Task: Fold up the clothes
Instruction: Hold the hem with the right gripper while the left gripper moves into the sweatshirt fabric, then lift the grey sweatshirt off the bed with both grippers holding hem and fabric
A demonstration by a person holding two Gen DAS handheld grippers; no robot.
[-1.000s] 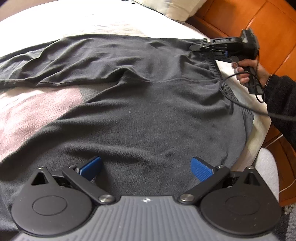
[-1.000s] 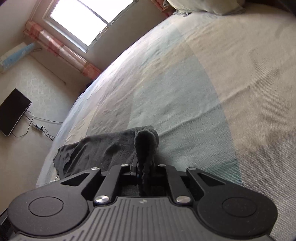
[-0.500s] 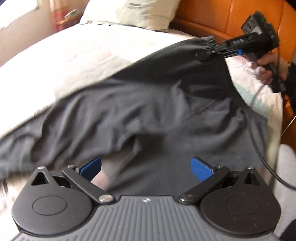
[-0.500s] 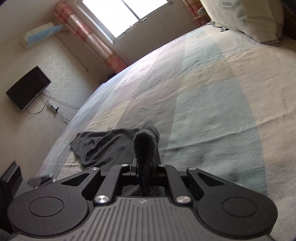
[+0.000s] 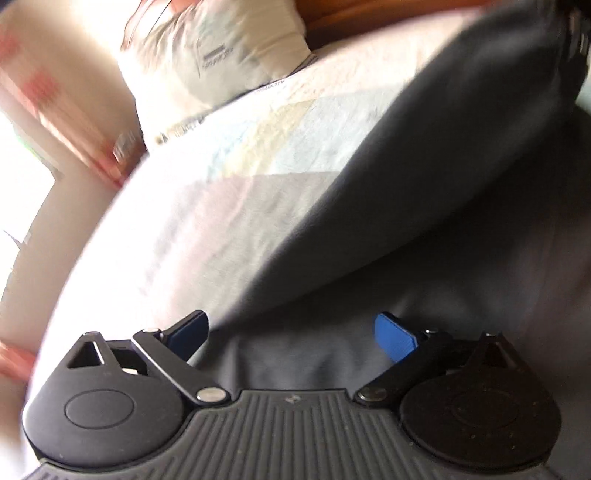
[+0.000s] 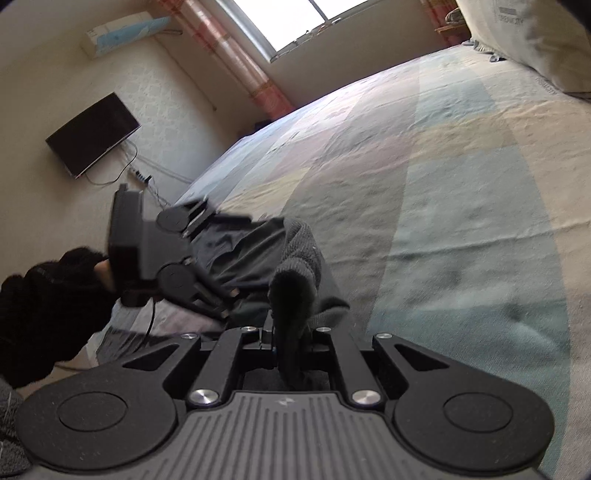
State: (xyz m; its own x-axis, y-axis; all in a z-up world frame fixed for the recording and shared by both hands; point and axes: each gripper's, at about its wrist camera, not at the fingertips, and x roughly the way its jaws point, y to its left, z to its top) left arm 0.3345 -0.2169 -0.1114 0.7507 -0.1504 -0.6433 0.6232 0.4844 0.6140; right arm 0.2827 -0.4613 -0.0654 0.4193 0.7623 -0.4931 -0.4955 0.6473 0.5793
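Observation:
A dark grey garment [image 5: 461,192] lies on the bed, one part raised in a long fold across the left wrist view. My left gripper [image 5: 291,332] is open just over this cloth, with nothing between its blue pads [image 5: 395,339]. In the right wrist view my right gripper [image 6: 290,332] is shut on the garment's ribbed edge [image 6: 295,273], which bunches up between the fingers. The rest of the garment [image 6: 236,254] trails left from there. The left gripper's black body [image 6: 129,236], held by a hand in a black sleeve [image 6: 44,306], sits over that cloth.
The bed has a pale patchwork cover [image 6: 461,184] with wide bare room to the right. A pillow [image 5: 214,55] lies at its head. A wall-mounted screen [image 6: 92,134], a window [image 6: 295,22] and curtains stand beyond the bed's far edge.
My right gripper has carried the ribbed edge up and over toward the left gripper, raising a fold. The left gripper has swung toward the pillow and stays open.

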